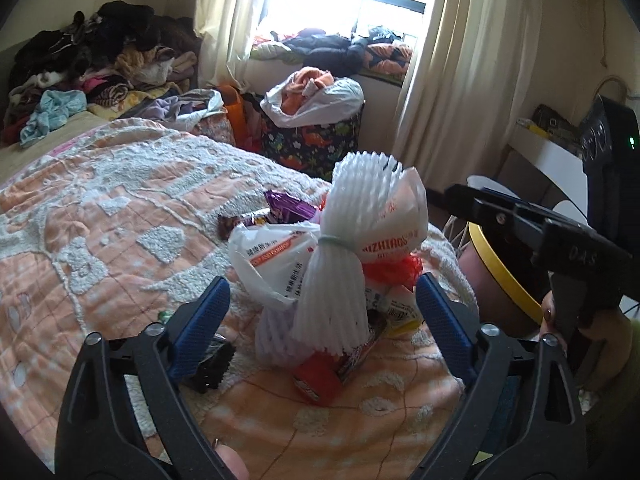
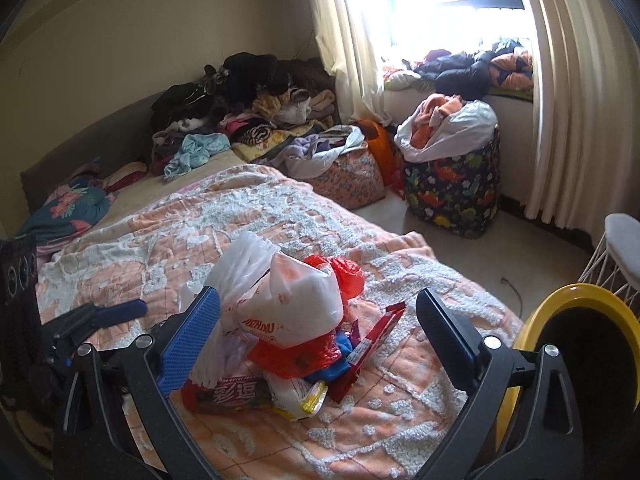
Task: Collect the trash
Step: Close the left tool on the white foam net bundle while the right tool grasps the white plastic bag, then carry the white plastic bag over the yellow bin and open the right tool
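A heap of trash sits near the corner of a bed covered by an orange-and-white tufted quilt [image 1: 120, 216] — a white foam fruit net cinched at its middle by a pale band [image 1: 344, 256], a white plastic bag printed with orange lettering [image 2: 292, 304], a crumpled red plastic bag [image 2: 308, 356], a purple snack wrapper [image 1: 286, 208] and a red candy packet with white characters [image 2: 228, 394] are piled together. The left gripper [image 1: 322, 316] has its blue-padded jaws spread wide on either side of the foam net and the wrappers beneath it, the pads clear of them. The right gripper [image 2: 318, 340] is likewise spread apart, its jaws framing the white bag and red bag without pressing on either. Each tool shows in the other's view, off to the side of the pile. Just beside the bed corner stands a dark round bin with a yellow rim [image 2: 560, 304], and a white wire-legged stool [image 2: 618, 248] is near it. Farther off, a dark fabric hamper patterned with dinosaurs [image 2: 452, 196] holds a white bag of orange cloth below the curtained window, and a mound of mixed clothes [image 1: 100, 72] covers the far end of the bed.
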The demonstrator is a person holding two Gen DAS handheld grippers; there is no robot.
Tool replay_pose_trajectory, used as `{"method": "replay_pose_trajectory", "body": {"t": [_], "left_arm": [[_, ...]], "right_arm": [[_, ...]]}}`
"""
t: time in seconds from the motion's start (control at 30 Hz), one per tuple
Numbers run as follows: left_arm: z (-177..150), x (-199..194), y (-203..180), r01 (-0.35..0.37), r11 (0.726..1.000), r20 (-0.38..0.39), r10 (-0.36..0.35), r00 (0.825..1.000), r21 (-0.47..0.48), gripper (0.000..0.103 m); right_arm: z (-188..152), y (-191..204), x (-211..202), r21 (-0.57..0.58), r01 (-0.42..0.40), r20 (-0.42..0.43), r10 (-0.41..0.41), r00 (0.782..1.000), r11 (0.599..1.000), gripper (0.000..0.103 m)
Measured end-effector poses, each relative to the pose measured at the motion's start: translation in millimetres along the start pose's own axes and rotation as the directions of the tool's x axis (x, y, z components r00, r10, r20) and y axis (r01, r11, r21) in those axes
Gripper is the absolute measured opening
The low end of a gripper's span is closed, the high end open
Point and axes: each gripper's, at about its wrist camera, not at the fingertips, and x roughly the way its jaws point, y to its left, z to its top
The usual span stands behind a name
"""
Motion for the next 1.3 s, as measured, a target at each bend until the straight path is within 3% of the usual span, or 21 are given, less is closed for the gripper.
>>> {"method": "replay_pose_trajectory", "body": {"t": [0.2,0.3,0.47,0.57,0.6,0.73,1.0,1.1,1.3], "left_arm": [[-2,16,1,-0.018,1.000,-0.051,0.017,0.999,-0.015,0.061],[-5,22,0,-0.020,1.000,-0.074,0.019,0.997,-0.020,0.058],[-10,29,1,-0.027,0.999,-0.099,0.023,0.995,-0.034,0.046],[-12,30,3,-0.022,0.999,-0.105,0.018,0.994,-0.040,0.037],[-13,30,3,-0.019,0.999,-0.107,0.014,0.994,-0.043,0.030],[-13,25,5,0.012,0.999,-0.101,-0.017,0.995,-0.052,0.022],[8,-13,10,0.073,0.994,0.040,-0.070,0.997,-0.085,0.020],[18,-27,10,0.085,0.992,0.090,-0.077,0.993,-0.090,0.019],[27,-35,10,0.095,0.991,0.114,-0.084,0.990,-0.093,0.019]], "right_arm": [[5,2,27,-0.005,-0.061,-0.070,0.060,0.996,0.998,0.080],[5,2,37,-0.011,-0.087,-0.097,0.086,0.992,0.996,0.074],[0,1,42,0.012,-0.103,-0.099,0.104,0.990,0.995,0.045],[-1,-2,38,0.035,-0.104,-0.081,0.106,0.991,0.994,0.039],[-2,-4,35,0.041,-0.098,-0.071,0.101,0.992,0.994,0.038],[-1,-6,25,0.069,-0.092,-0.037,0.094,0.995,0.993,0.034],[11,-10,-9,0.110,-0.095,0.060,0.088,0.994,0.989,0.033],[16,-11,-19,0.109,-0.043,0.086,0.034,0.996,0.993,0.033],[16,-26,-42,0.158,-0.002,0.143,-0.021,0.989,0.987,0.033]]}}
